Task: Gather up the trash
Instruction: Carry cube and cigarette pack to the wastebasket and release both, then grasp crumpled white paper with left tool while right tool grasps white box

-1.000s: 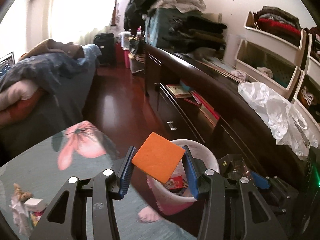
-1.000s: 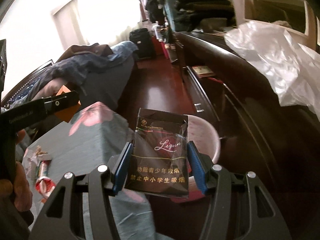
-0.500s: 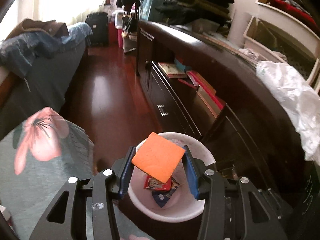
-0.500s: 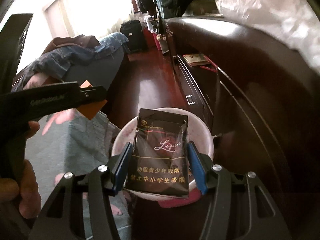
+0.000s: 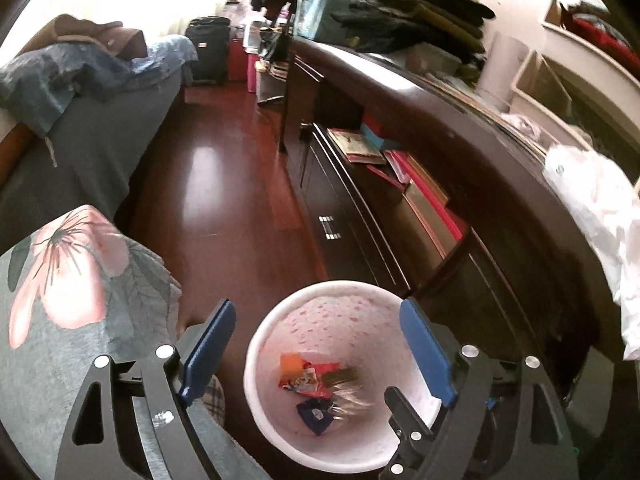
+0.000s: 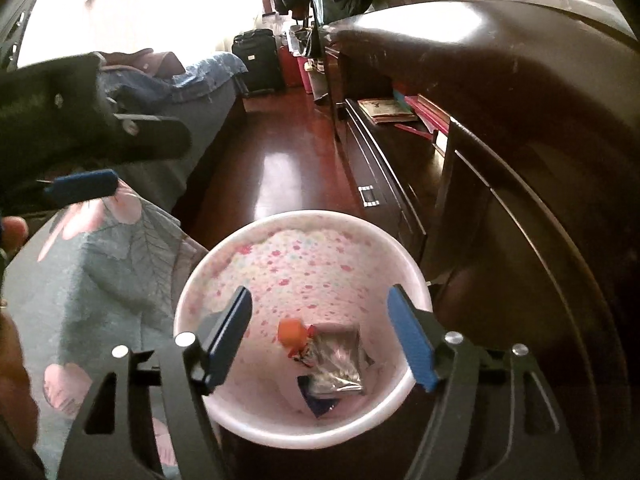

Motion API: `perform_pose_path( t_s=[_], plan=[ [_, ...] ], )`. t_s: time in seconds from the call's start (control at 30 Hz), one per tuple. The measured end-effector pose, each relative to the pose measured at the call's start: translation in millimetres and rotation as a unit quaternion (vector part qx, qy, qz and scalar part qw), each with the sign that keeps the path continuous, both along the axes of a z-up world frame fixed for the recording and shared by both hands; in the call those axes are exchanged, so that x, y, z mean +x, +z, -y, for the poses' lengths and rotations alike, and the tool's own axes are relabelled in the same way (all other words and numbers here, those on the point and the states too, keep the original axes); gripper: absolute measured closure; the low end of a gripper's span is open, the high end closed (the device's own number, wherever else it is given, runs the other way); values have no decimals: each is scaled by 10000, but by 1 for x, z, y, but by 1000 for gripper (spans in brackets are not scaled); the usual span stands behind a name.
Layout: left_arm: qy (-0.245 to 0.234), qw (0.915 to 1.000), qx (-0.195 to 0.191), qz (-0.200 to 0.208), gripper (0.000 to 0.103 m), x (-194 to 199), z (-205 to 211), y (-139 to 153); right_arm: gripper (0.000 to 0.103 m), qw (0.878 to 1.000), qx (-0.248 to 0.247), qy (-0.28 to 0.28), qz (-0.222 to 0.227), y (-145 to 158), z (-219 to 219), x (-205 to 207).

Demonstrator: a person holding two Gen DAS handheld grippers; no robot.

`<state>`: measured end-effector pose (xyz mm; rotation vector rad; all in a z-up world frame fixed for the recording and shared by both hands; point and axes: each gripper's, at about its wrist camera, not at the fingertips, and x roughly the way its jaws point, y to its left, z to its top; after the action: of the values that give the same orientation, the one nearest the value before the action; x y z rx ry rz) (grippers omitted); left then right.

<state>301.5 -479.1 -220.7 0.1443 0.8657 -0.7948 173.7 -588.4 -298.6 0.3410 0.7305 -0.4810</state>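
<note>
Both sets of tongs hang over the pink-speckled bin [image 5: 320, 372], jaws just sprung wide with nothing between them. The left tongs [image 5: 316, 356] and right tongs [image 6: 320, 336] have let go: the orange square [image 6: 291, 332] lies left of the bin's centre, the cigarette pack [image 6: 338, 360] just right of it, both on the bottom among wrappers. Done well, this step probably means lifting clear without clipping the rim. The left view shows the white plastic bag [image 5: 596, 216] right of the bin; the right view alone catches the left tongs from outside and a fingertip [image 6: 14, 228] behind them.
</note>
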Motion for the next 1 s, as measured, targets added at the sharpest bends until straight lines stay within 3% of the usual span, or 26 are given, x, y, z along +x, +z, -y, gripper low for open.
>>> perform_pose_path(
  t_s=[0.23,0.57,0.83,1.0],
  plan=[
    [322,9993,-44,169,12,-1,-27,15,21,10000,50,-22,45,10,-10,-10],
    [641,9963,-107,567,5,-20,-88,55,10,9998,1,117,186,50,-50,-27],
    [1427,9848,250,958,4,-22,-184,78,5,9946,-119,980,320,84,-123,-21],
    [1974,9738,566,976,4,-15,-245,72,4,9865,-243,1588,316,98,-175,-10]
  ],
)
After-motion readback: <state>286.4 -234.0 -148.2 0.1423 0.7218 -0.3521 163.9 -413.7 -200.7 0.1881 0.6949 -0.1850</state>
